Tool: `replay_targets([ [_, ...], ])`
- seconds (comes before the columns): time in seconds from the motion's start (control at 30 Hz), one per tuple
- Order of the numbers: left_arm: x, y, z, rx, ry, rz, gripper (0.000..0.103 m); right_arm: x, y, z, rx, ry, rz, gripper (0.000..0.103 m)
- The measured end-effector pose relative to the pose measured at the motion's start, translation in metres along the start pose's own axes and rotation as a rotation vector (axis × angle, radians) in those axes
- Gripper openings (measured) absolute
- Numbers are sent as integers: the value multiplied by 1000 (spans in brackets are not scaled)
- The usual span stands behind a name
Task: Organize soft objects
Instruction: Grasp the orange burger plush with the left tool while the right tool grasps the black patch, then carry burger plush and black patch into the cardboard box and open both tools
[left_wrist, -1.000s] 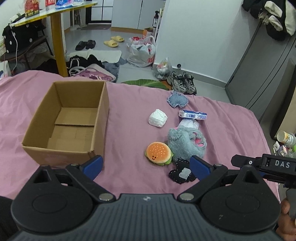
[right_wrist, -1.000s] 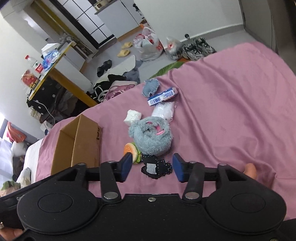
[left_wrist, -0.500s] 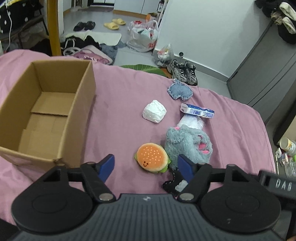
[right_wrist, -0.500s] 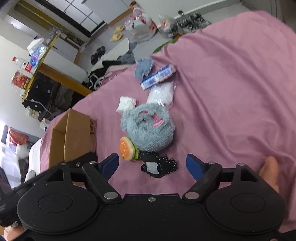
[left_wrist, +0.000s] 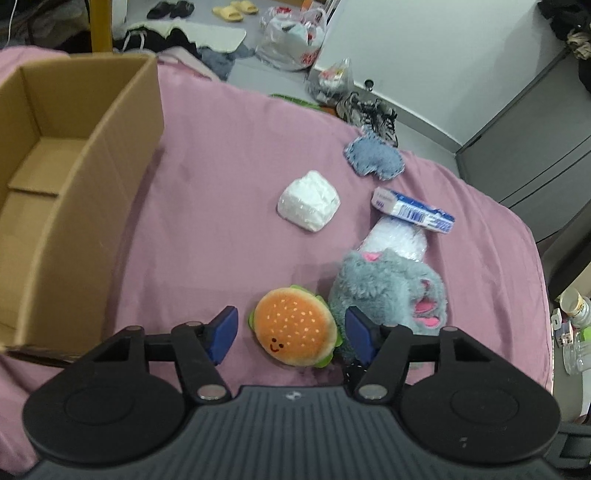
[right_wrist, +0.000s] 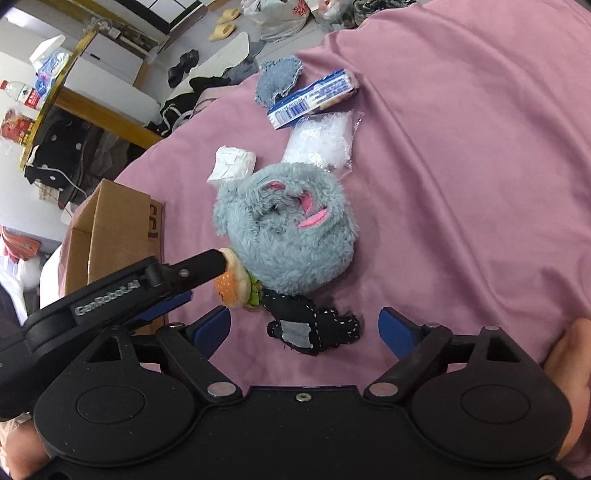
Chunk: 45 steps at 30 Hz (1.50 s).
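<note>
A plush burger (left_wrist: 295, 332) lies on the pink bedspread between the blue pads of my left gripper (left_wrist: 291, 334), whose jaws stand open on either side of it. Pressed against the burger's right side is a grey furry plush (left_wrist: 388, 291) with pink ears. In the right wrist view my right gripper (right_wrist: 304, 330) is open around a black stitched patch (right_wrist: 310, 326), just below the grey plush (right_wrist: 284, 229). The left gripper's finger (right_wrist: 199, 269) reaches the burger (right_wrist: 232, 284) from the left. An open cardboard box (left_wrist: 55, 192) stands at the left.
Further back on the bedspread (left_wrist: 221, 155) lie a white wrapped bundle (left_wrist: 308, 201), a blue-and-white carton (left_wrist: 412, 210), a clear bag of white stuffing (right_wrist: 321, 140) and a denim patch (left_wrist: 373, 157). Shoes, bags and slippers litter the floor beyond. A grey cabinet (left_wrist: 535, 140) stands right.
My left gripper has moved forward and down until its pads flank the burger, and has narrowed. The right gripper has opened wider and closed in on the black patch.
</note>
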<state>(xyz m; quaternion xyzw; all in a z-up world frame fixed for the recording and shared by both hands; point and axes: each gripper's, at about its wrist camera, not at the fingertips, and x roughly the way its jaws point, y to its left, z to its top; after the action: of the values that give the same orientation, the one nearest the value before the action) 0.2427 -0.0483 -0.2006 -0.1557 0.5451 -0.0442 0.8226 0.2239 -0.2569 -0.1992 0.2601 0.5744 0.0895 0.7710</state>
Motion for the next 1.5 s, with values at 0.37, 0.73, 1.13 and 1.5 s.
replay_targets([
  [0.37, 30, 8, 1, -28, 60, -31, 63, 21, 6, 3, -45, 48, -53, 86],
  [0.73, 9, 17, -3, -61, 17, -59, 37, 22, 16, -1, -94, 44, -66, 33],
  [1.13, -47, 19, 0, -40, -127, -92, 35, -23, 29, -10, -132, -104, -86, 30],
  [1.5, -109, 28, 17, 28, -312, -47, 36, -52, 74, -10, -170, -244, -93, 31],
])
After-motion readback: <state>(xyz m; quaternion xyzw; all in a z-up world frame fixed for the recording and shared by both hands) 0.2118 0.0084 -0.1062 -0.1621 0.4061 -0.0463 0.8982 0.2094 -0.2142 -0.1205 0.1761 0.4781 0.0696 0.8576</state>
